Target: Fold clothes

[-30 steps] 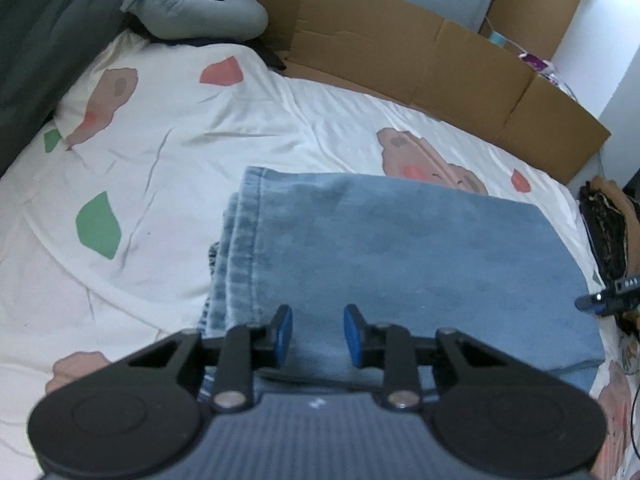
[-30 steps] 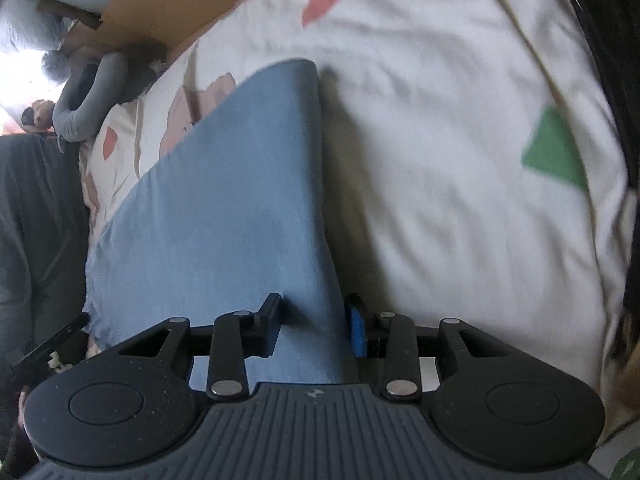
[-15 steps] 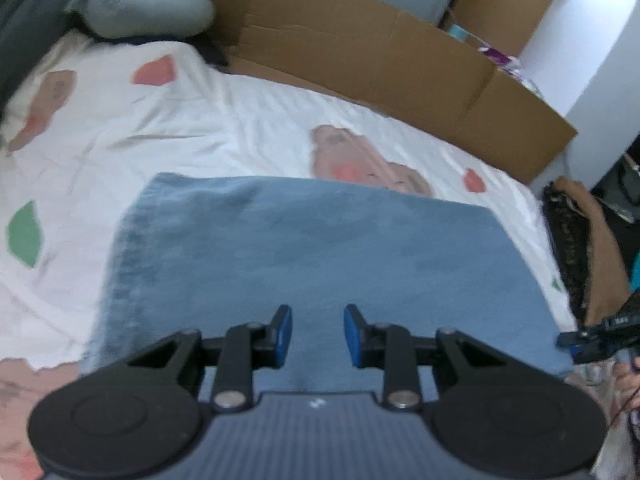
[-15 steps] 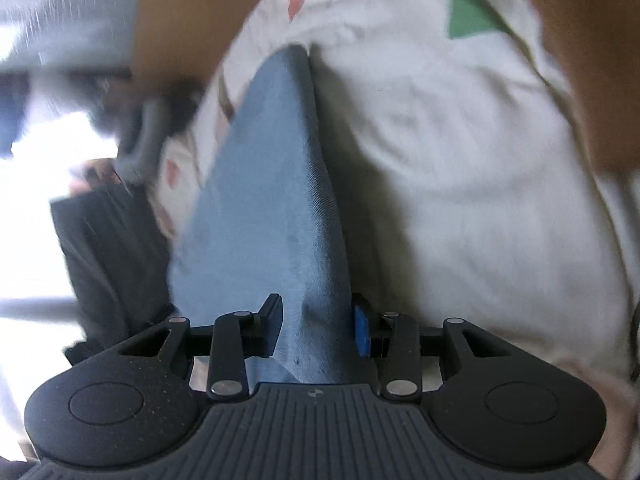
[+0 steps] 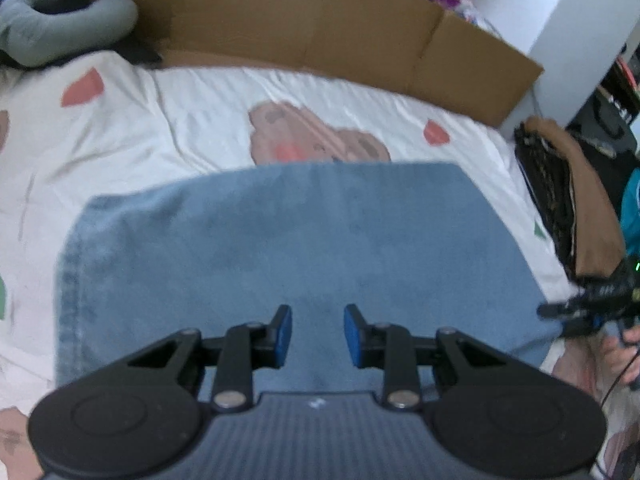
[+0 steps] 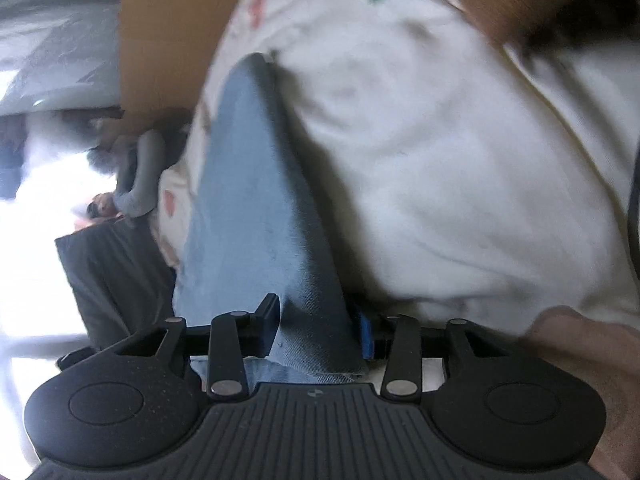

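In the left wrist view, folded blue jeans (image 5: 288, 248) are seen spread flat on a white patterned bedsheet (image 5: 192, 120), with the left gripper (image 5: 317, 334) held over their near edge, its blue pads apart and nothing gripped between them. In the right wrist view, the right gripper (image 6: 320, 330) is seen at the jeans' edge with denim between its jaws, which are opening; whether the pads press on the cloth cannot be told. A cardboard panel (image 5: 320, 28) is stood along the far side of the bed.

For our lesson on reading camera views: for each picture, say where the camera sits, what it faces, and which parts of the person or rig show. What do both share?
Left wrist: behind the left gripper, facing down over blue jeans; right gripper at edge.
Right wrist: behind the right gripper, jaws opening, jeans edge between them; hand visible.
Shared: jeans, white sheet, cardboard.
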